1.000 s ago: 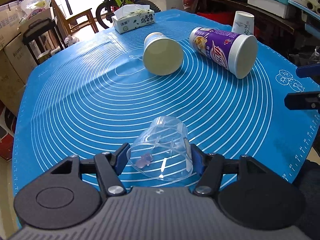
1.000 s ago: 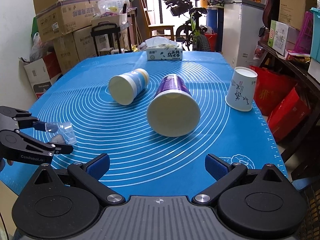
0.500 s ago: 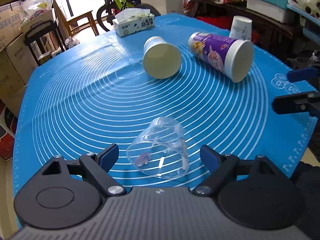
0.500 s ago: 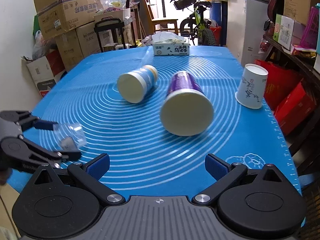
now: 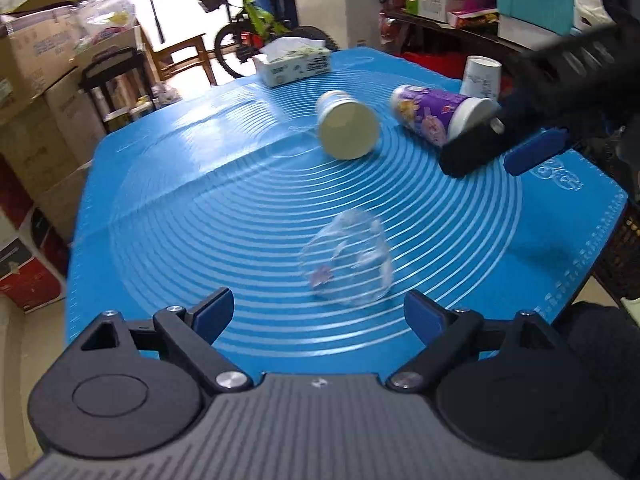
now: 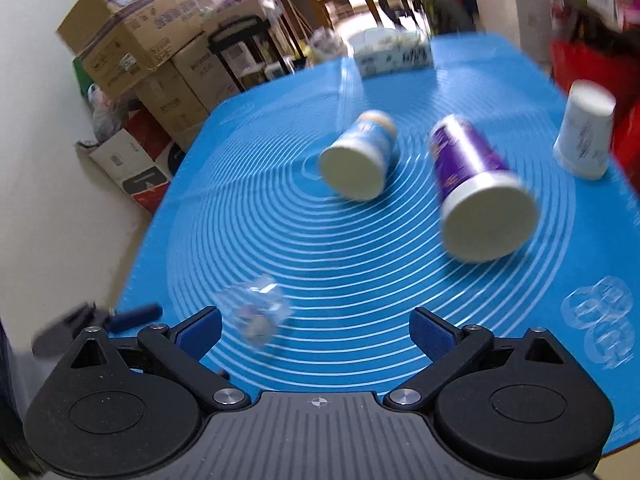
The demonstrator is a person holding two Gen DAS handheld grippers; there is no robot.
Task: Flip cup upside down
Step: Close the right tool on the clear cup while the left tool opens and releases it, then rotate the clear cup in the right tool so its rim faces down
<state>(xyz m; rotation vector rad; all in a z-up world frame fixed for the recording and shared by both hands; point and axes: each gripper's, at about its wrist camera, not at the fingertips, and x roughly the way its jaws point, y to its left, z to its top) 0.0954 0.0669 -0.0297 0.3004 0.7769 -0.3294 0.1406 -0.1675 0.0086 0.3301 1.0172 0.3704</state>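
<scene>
A clear plastic cup (image 5: 348, 260) lies tilted on the blue mat (image 5: 200, 208), just ahead of my left gripper (image 5: 318, 312), which is open and empty and stands apart from it. The cup also shows in the right wrist view (image 6: 256, 314), close to the left finger of my right gripper (image 6: 316, 330), which is open and empty. The right gripper shows in the left wrist view (image 5: 500, 148) above the mat's right side. Both views are blurred.
A white-and-blue cup (image 5: 346, 124) and a purple cup (image 5: 436, 120) lie on their sides mid-mat. A white paper cup (image 5: 482, 76) stands upside down at the far right. A tissue box (image 5: 294, 62) sits at the far edge. Boxes (image 6: 152, 56) stack beside the table's left.
My left gripper opened, let go of the clear cup and drew back and up. The cup stays tilted on the mat. My right gripper rose and swung left toward the cup.
</scene>
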